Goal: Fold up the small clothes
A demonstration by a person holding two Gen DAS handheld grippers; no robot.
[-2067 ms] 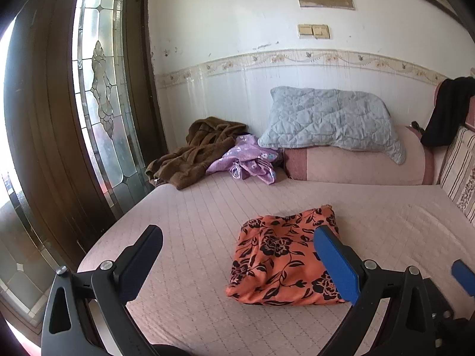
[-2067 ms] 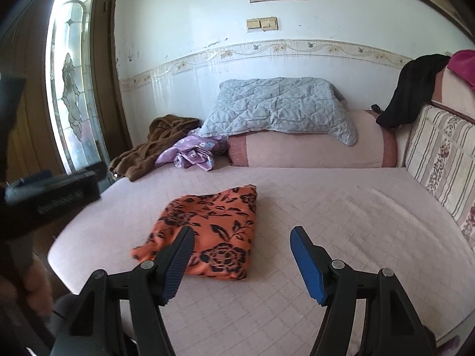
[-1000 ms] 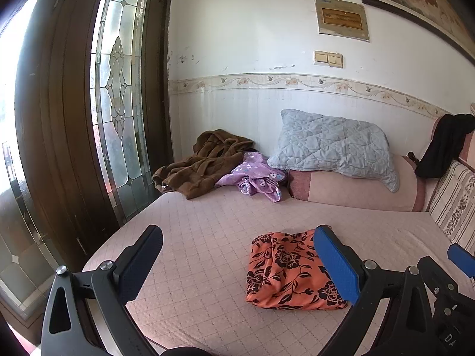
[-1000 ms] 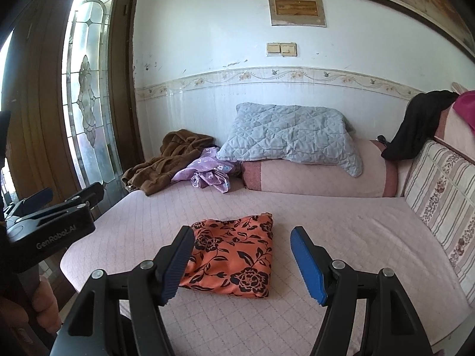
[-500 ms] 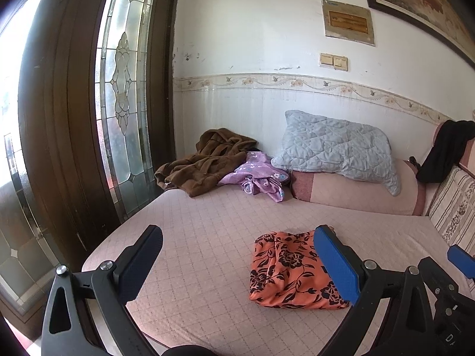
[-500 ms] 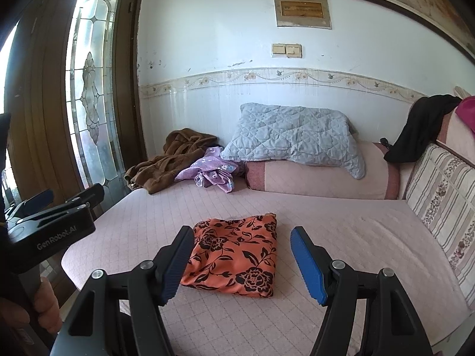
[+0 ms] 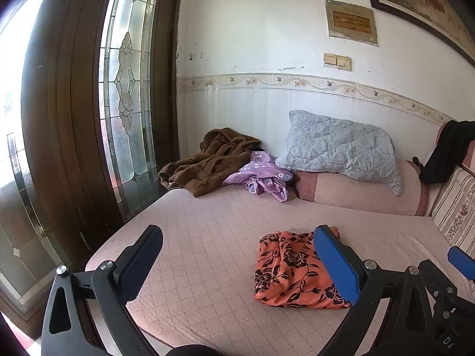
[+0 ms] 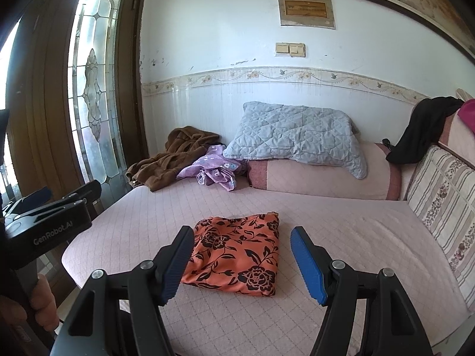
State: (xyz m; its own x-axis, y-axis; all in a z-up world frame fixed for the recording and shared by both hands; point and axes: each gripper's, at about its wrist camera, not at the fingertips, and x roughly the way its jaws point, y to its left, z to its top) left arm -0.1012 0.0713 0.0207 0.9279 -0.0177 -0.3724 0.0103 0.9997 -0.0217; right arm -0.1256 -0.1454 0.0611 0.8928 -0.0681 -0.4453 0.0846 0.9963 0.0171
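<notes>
I have both grippers held above the near edge of the bed [image 8: 341,225], clear of everything. The left gripper [image 7: 237,262] has its jaws spread wide with nothing between them. The right gripper [image 8: 242,262] is also parted and empty; its pads touch no fabric. The orange cloth [image 8: 237,255] with black flowers lies folded into a neat rectangle on the pink quilt, near the front, well apart from the other laundry. At the far left corner I see a brown robe [image 7: 207,166] heaped against the wall, with a purple garment [image 7: 261,176] crumpled just beside it. A grey pillow [image 8: 297,136] rests on the pink bolster [image 8: 320,182], and a black garment [image 8: 421,130] hangs over the sofa back on the right.
</notes>
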